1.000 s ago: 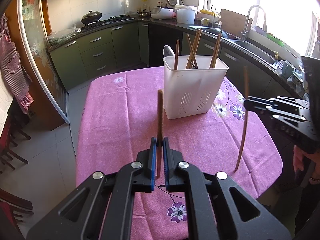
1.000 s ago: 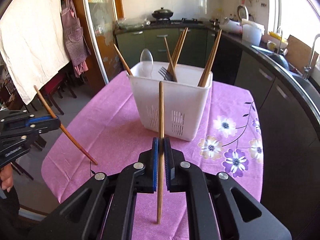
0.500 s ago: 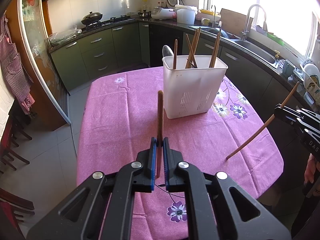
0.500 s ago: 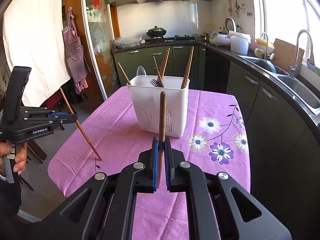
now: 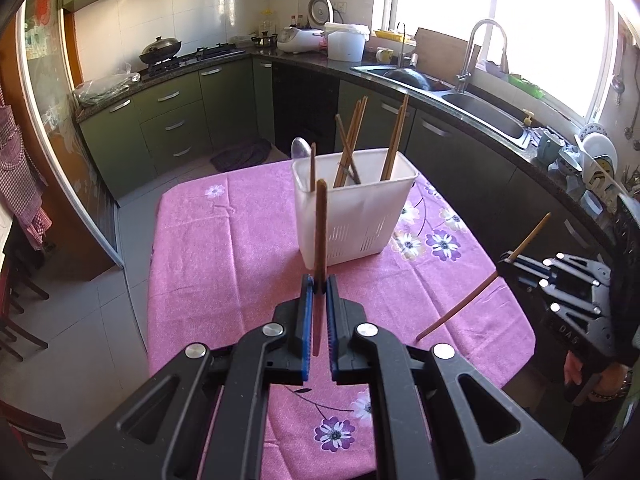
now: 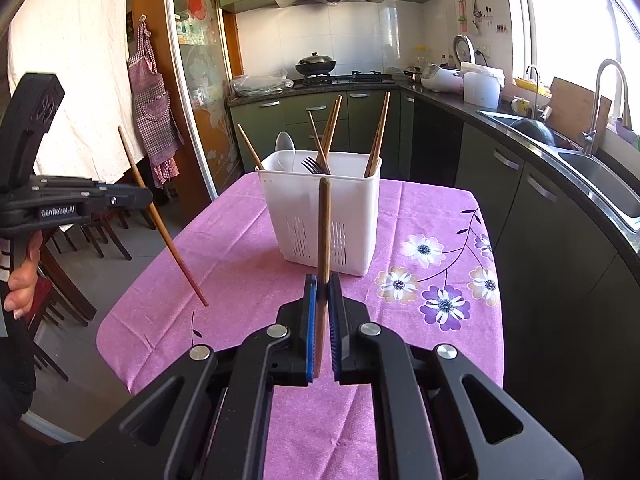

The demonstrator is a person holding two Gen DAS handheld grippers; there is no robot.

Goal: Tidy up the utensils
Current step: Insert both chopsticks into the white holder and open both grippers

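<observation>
Chopsticks pinched upright in both closed tongs, left tongs (image 5: 317,286) and right tongs (image 6: 323,282); white holder (image 6: 320,208) on the pink worktop (image 6: 240,248) stands straight ahead of each, right pair slightly nearer.

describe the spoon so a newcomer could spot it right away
Find the pink floral tablecloth, then the white slotted caddy standing on it. The spoon stands in the caddy's far left corner, bowl up: the only rounded, silvery piece there, beside a dark fork and thin brown chopsticks.
</observation>
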